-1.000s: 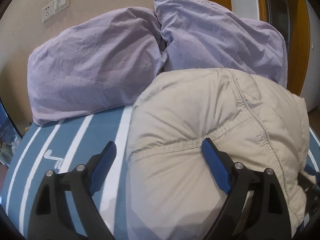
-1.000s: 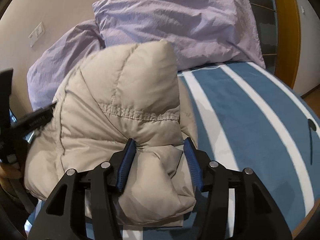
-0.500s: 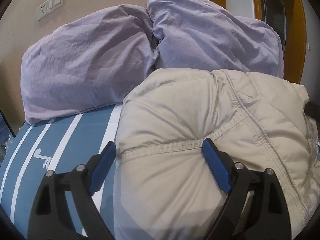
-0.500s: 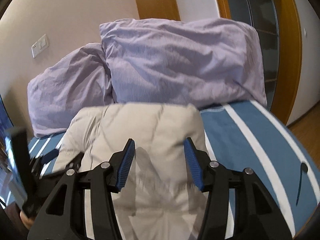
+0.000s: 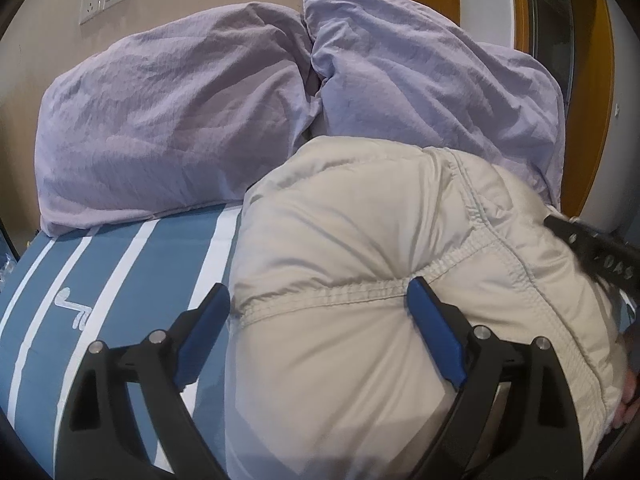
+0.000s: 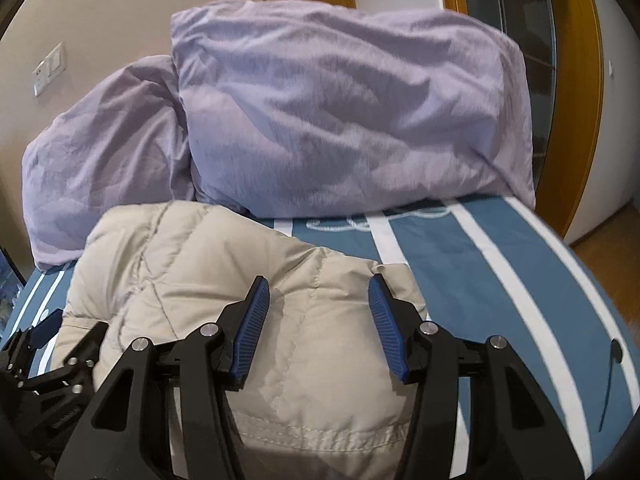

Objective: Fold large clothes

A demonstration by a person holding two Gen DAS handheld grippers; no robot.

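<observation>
A beige puffy jacket [image 5: 380,240] lies folded into a bundle on the blue striped bed cover [image 5: 160,264]. My left gripper [image 5: 320,304] is open wide and straddles the bundle's near left corner. Its right finger [image 5: 432,328] dents the fabric at a seam, and its left finger [image 5: 204,328] rests beside the jacket's edge over the cover. In the right wrist view my right gripper [image 6: 318,304] is open a little above the jacket [image 6: 224,264], with nothing between its pads. The left gripper [image 6: 44,332] shows at that view's lower left.
Two lilac pillows [image 6: 352,112] [image 6: 104,140] lean on the wall just behind the jacket. The bed's rounded edge [image 6: 592,280] drops to a wooden floor at the right, by an orange door frame [image 6: 576,80]. A hand [image 5: 628,396] shows at the left wrist view's right edge.
My right gripper has drawn back and risen off the jacket fold that was between its pads, and the fold now lies flat. The jacket's edge has come closer to my left gripper's left finger.
</observation>
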